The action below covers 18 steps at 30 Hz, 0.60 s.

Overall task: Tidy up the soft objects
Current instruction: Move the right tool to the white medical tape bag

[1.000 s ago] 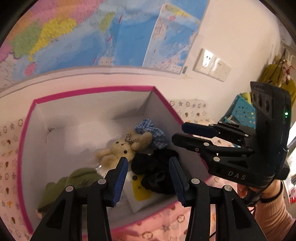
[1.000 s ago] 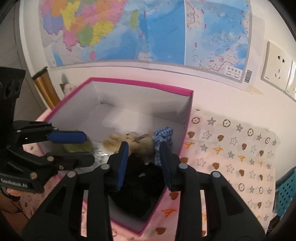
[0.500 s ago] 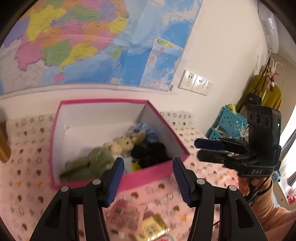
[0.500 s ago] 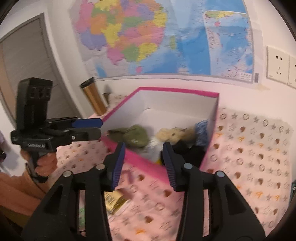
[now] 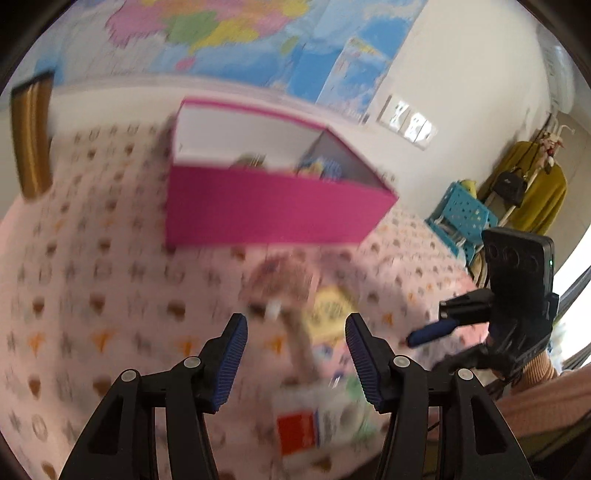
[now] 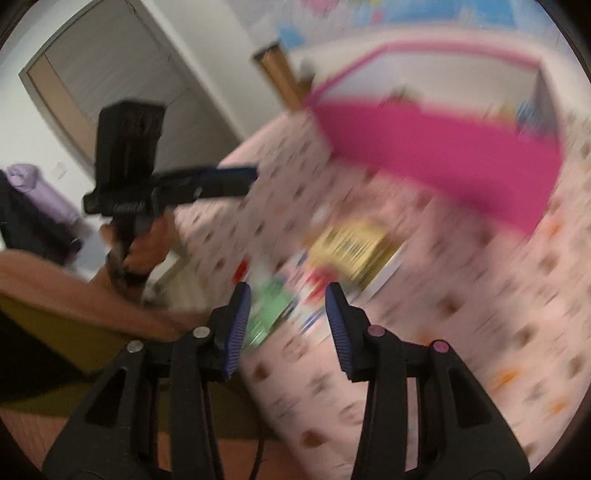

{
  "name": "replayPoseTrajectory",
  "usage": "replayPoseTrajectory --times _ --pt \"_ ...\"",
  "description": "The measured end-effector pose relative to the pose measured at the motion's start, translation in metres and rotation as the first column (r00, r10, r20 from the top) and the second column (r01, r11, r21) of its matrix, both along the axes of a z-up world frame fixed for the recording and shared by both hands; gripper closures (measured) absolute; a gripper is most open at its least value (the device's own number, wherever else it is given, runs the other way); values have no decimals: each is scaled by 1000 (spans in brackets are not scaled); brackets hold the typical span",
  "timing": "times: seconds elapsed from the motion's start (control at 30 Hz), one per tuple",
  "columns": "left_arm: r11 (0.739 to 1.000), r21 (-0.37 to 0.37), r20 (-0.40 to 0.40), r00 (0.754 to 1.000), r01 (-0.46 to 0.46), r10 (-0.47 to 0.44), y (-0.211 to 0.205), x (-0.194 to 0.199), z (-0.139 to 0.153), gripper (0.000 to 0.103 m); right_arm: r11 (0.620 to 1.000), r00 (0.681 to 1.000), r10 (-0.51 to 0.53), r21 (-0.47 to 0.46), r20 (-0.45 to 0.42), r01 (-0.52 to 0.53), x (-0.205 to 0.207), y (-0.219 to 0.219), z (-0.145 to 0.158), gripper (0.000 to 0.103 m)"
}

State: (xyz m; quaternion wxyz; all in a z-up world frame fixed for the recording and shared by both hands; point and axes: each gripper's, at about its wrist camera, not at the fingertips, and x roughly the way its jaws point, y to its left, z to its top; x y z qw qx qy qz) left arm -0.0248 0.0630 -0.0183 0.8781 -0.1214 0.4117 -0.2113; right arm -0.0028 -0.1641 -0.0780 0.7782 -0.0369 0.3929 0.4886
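Soft objects [image 5: 321, 168] sat inside the pink box [image 5: 266, 210], only their tops showing above its near wall; blur kept them from being told apart. The box stood on the desk [image 5: 92, 280], which was covered by a pink cloth printed with stars and hearts, near the wall with the map [image 5: 229, 33].

Left tongs [image 5: 295, 354]: blue pads spread apart, nothing between them, hanging above the cloth in front of the box. Right tongs [image 6: 288, 317]: pads likewise spread and empty. In the left wrist view the right tongs appeared at the right edge, held by a hand in a pink sleeve [image 5: 546, 402].

Between the tongs and the box lay a loose cluster of flat items: a yellow packet [image 6: 351, 243], a green one [image 6: 273, 306], and a white card with a red patch [image 5: 306, 428]. Details were unreadable through the blur. A gold tumbler [image 5: 31, 133] stood on the desk left of the box.
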Motion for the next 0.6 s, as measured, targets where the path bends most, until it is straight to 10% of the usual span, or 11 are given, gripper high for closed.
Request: replayPoseTrajectory --times 0.47,0.6 --pt "992 -66 -160 980 112 -121 -9 -38 -52 47 999 963 12 40 -270 -1 -12 38 -81 59" --pt "984 -115 -177 972 137 -156 -13 -36 -60 48 998 963 9 58 -270 7 -12 43 -83 82"
